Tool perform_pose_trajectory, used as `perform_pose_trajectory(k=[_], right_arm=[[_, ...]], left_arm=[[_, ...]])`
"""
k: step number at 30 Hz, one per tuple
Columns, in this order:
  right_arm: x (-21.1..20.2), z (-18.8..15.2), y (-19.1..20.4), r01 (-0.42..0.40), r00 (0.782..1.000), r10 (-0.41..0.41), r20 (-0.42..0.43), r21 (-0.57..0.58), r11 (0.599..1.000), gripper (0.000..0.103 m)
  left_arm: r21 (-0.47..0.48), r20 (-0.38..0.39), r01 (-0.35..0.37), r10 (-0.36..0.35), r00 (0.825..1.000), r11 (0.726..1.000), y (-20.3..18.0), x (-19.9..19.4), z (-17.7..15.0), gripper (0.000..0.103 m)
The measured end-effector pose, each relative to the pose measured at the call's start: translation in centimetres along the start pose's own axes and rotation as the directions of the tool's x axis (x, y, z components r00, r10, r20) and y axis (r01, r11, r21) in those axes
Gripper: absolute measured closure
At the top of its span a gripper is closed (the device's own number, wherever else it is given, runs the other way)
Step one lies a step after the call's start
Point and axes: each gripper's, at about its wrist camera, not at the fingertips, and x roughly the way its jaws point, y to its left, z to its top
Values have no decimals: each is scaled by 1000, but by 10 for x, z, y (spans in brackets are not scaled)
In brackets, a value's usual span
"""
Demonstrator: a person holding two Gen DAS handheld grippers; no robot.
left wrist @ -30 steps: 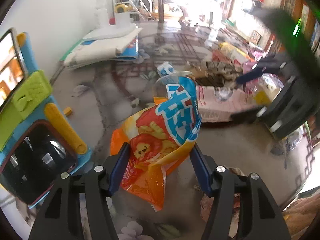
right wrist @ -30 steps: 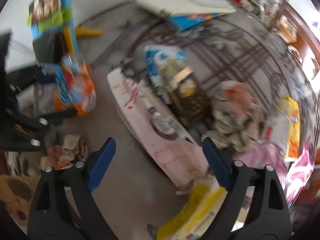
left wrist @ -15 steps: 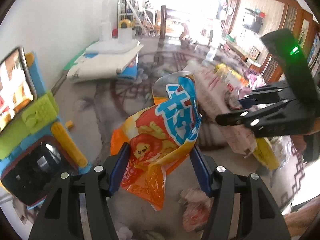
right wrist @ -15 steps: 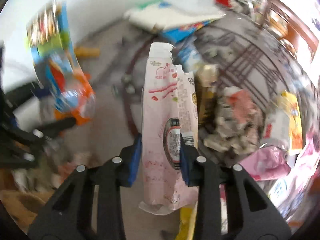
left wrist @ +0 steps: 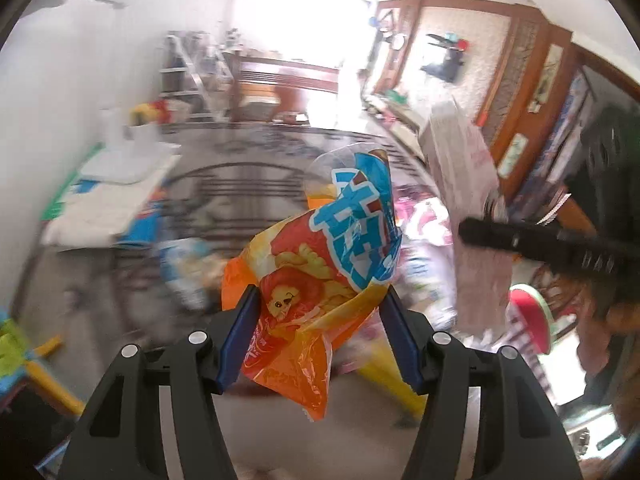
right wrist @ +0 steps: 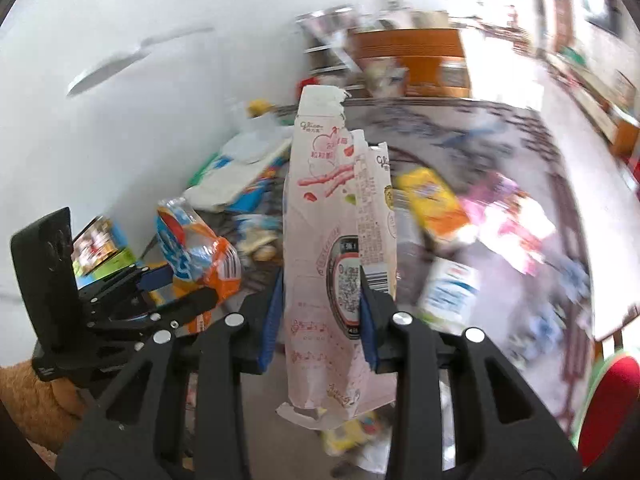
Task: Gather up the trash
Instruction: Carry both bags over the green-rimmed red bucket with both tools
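My left gripper (left wrist: 318,332) is shut on an orange and blue snack bag (left wrist: 324,264), held up off the table. The same bag (right wrist: 196,248) and the left gripper (right wrist: 176,288) show at the left of the right wrist view. My right gripper (right wrist: 320,320) is shut on a tall pale pink snack box (right wrist: 336,240), lifted upright. That pink box (left wrist: 464,200) shows at the right of the left wrist view, with the right gripper's black body (left wrist: 560,244) beside it.
Loose wrappers lie on the patterned table: a yellow bag (right wrist: 432,200), pink packets (right wrist: 508,216), a white and blue pack (right wrist: 452,292). Stacked white papers (left wrist: 116,196) sit at the left by the wall. A red and green chair (right wrist: 612,400) is at the right.
My right gripper closed on the pink box and lifted it off the table. Both grippers have risen and tilted up; the left one still holds the orange bag.
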Motion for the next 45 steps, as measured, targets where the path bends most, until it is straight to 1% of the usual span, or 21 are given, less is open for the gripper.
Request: perform_pose_trajectory(k=[2,4,8,12,14,17,19,20,21,23,26,28,30,32,35,36,37,38,39,43,45], right_arm=[[-13,-10,-16,40,999,-40,11,46,998,70],[-30,-23,-39,79,996,-82,25,109,991,70],[-61,-50,-83,161,984,-174,41,218,963,70],[-94,-78,-129,243,963,-268,38,318,916,70],[-114,-94,-157,292,944,-327,32,376,879,70],[-137,-116,-192,339,922,-387,16,448,827,70],[-153,-132,-219,370,905,-426,0,495,786,70],[-158,-136,-228,378,900,-437,-6,509,773,70],[-167,-144,-242,389,892,-452,-14,531,753,70],[-178,-155,-261,400,883,-469,-22,557,728,70],[-193,-169,-287,406,875,-484,-27,587,701,69],[-201,-176,-305,413,869,-494,-36,603,683,69],[-206,-182,-318,417,866,-499,-46,618,667,69],[-212,-187,-330,417,863,-503,-48,630,656,69],[-218,-191,-349,438,850,-524,-53,625,646,66],[-219,-191,-353,441,849,-526,-55,623,646,60],[-221,-192,-359,450,843,-535,-58,621,642,51],[-223,-192,-363,457,837,-544,-56,619,639,47],[-225,-192,-364,459,834,-548,-55,618,637,43],[-228,-193,-370,450,840,-540,-54,626,637,43],[-228,-192,-369,445,844,-534,-54,626,640,43]], left_arm=[[23,-13,63,-63,998,998,-26,13,7,45],[54,-29,110,-108,994,992,-50,23,12,45],[95,-78,209,-202,976,973,-96,45,16,45],[119,-135,315,-299,945,942,-149,71,15,45],[130,-166,358,-335,927,925,-176,84,15,45],[156,-214,425,-389,896,892,-226,105,11,45],[163,-240,456,-413,878,875,-250,119,11,45],[166,-256,478,-430,866,863,-268,127,10,45],[168,-265,490,-439,858,856,-279,131,9,45],[174,-290,518,-459,840,837,-311,146,8,45],[174,-327,550,-479,815,817,-350,164,4,45],[183,-344,563,-484,805,806,-373,173,0,45],[197,-358,568,-481,800,799,-394,182,-5,45],[208,-370,567,-473,800,797,-411,191,-8,44],[220,-380,567,-465,800,794,-428,202,-13,39],[225,-382,561,-457,803,797,-434,205,-15,33],[228,-382,554,-450,807,800,-437,207,-16,30],[227,-380,549,-446,810,804,-439,208,-15,24],[220,-376,544,-444,813,810,-439,209,-16,22],[206,-380,534,-436,816,820,-439,211,-14,21],[204,-372,528,-434,821,824,-437,209,-12,21]])
